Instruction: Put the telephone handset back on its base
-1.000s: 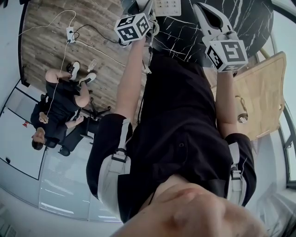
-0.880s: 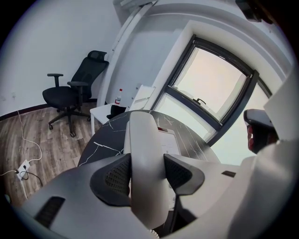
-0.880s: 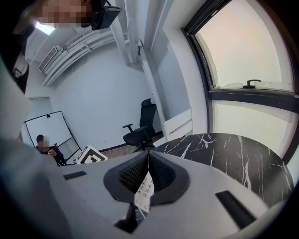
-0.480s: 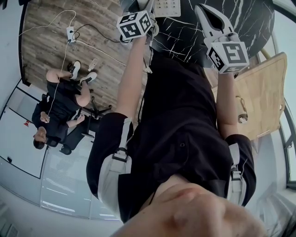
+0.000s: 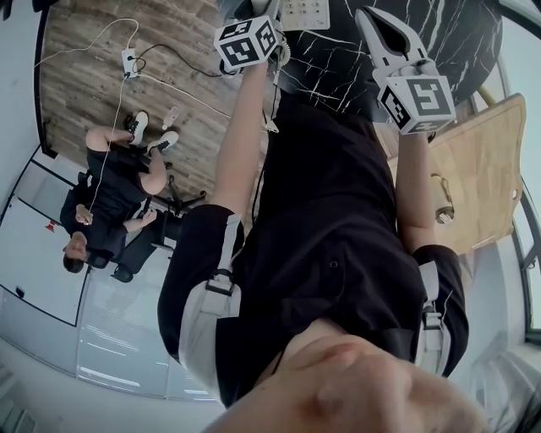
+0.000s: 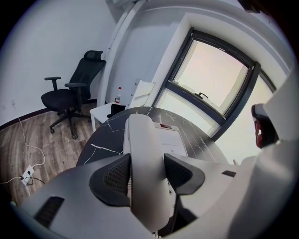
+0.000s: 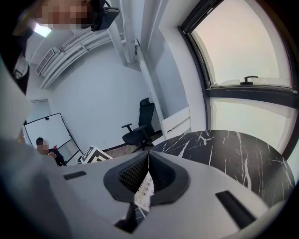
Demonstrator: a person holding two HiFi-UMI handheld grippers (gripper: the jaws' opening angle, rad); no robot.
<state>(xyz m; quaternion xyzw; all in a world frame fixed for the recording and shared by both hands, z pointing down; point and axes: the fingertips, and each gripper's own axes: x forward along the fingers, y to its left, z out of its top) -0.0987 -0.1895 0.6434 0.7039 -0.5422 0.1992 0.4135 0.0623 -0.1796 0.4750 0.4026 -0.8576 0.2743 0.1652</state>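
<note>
My left gripper (image 6: 147, 173) is shut on the white telephone handset (image 6: 142, 140), which stands up between the dark pads. Just beyond the handset the white telephone base (image 6: 172, 142) lies on the round black marble table (image 6: 105, 140). In the head view the base's keypad (image 5: 304, 12) shows at the top edge, with the left gripper's marker cube (image 5: 247, 42) just left of it. My right gripper (image 7: 148, 169) is shut with nothing between its pads. It hovers over the same table (image 7: 233, 154), to the right of the base, and part of the keypad (image 7: 145, 189) shows under its jaws.
A black office chair (image 6: 74, 95) and a small white table (image 6: 105, 112) stand beyond the marble table by the window. A seated person (image 5: 110, 199), a power strip (image 5: 129, 61) and cables occupy the wooden floor at left. A light wooden board (image 5: 473, 178) lies at right.
The left gripper's cube has shifted slightly up and to the right in the head view, nearer the base. The right gripper has barely moved.
</note>
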